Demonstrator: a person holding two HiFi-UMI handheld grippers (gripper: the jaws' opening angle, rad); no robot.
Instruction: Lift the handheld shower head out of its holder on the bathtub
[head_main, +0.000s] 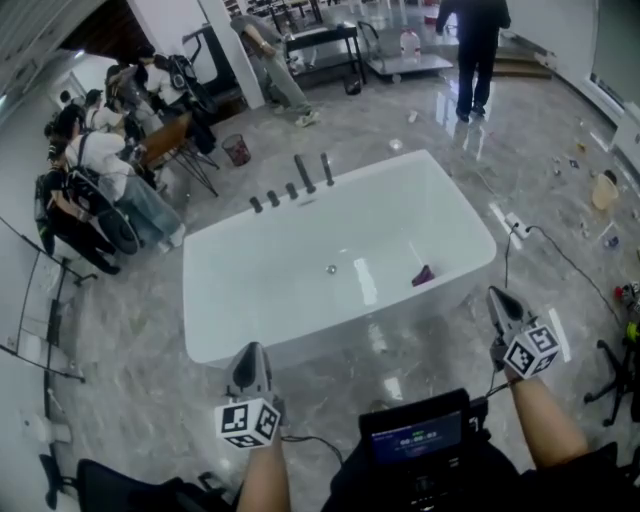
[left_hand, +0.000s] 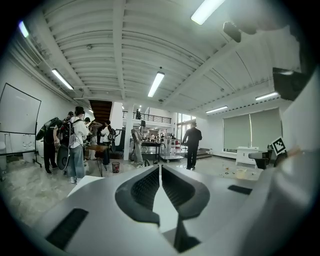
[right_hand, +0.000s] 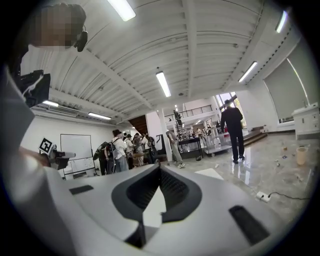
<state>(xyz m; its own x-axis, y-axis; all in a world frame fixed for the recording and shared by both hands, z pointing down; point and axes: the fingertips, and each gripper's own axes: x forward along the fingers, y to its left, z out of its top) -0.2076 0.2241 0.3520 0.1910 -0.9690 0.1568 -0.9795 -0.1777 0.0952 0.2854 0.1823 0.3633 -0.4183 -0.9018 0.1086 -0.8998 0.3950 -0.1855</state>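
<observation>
**Status: Both Hand-Held Grippers Closed; Shower Head Seated on Tub Rim**

The white bathtub (head_main: 230, 300) fills the centre of the head view and stands on a glossy grey floor (head_main: 130, 390). A row of fittings runs along its far rim, just above the centre of the frame. From left to right these are three short knobs (head_main: 273, 198), a taller spout (head_main: 304, 173), and the handheld shower head (head_main: 326, 168). The shower head is the slim upright piece at the right end of the row. Its holder is too small to make out.

Inside the tub, a drain (head_main: 331, 268) sits near the middle of the bottom. A small purple object (head_main: 423, 275) lies to the right of it.

The left hand-held gripper (head_main: 250, 352) is at the lower centre-left, near the tub's near wall. The right hand-held gripper (head_main: 498, 296) is at the lower right, beside the tub's near right corner. Both are well apart from the shower head, with the tub between them and it. In each gripper view the two jaws meet at their tips, with nothing between them.

A white power strip (head_main: 512, 225) lies on the floor to the right of the tub. A group of people (head_main: 100, 160) is at the upper left, and one person (head_main: 478, 50) stands at the top right.
</observation>
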